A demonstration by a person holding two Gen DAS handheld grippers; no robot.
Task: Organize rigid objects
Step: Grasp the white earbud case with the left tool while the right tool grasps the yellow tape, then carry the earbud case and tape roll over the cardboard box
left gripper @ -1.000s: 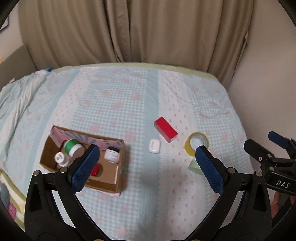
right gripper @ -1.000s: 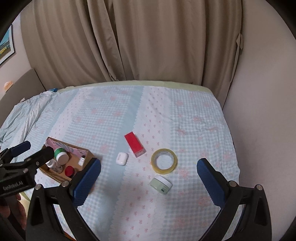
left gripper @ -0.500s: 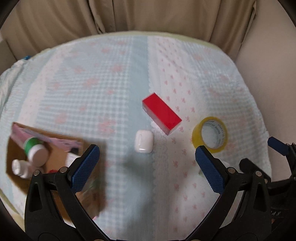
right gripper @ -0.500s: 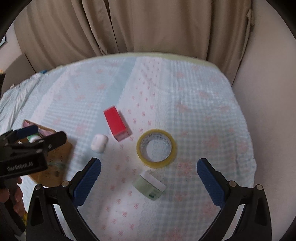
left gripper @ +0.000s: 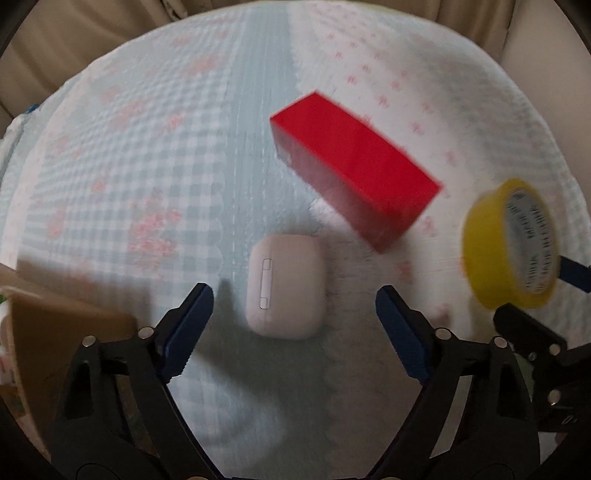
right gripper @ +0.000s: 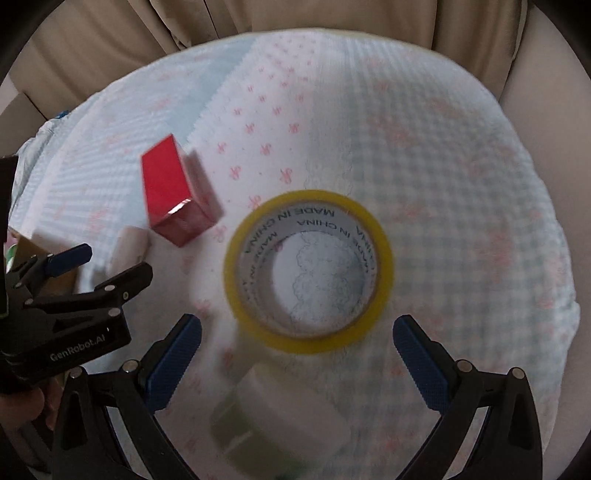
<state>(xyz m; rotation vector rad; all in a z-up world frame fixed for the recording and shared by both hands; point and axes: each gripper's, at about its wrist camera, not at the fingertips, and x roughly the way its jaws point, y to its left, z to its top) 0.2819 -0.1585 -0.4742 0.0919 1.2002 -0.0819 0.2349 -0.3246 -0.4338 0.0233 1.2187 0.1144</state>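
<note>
A white earbud case [left gripper: 284, 286] lies on the bedspread, just ahead of and between the fingers of my open, empty left gripper [left gripper: 293, 295]. A red box [left gripper: 351, 166] lies beyond it to the right, also in the right wrist view [right gripper: 173, 199]. A yellow tape roll [right gripper: 308, 271] lies flat just ahead of my open, empty right gripper [right gripper: 297, 328]; it also shows in the left wrist view [left gripper: 511, 242]. A pale green jar with a white lid [right gripper: 277, 413] lies between the right fingers, blurred. The left gripper [right gripper: 79, 269] shows at left over the case [right gripper: 127, 249].
A cardboard box [left gripper: 55, 332] stands at the left edge, its contents mostly out of view. The bedspread [right gripper: 461, 206] is checked and flowered, with curtains [right gripper: 295, 22] and a wall behind. The bed's right edge [right gripper: 546, 229] drops off near the tape.
Both grippers have dropped lower and moved forward. The left now straddles the earbud case and the right hovers close over the tape roll and jar. The cardboard box slid to the frame edge.
</note>
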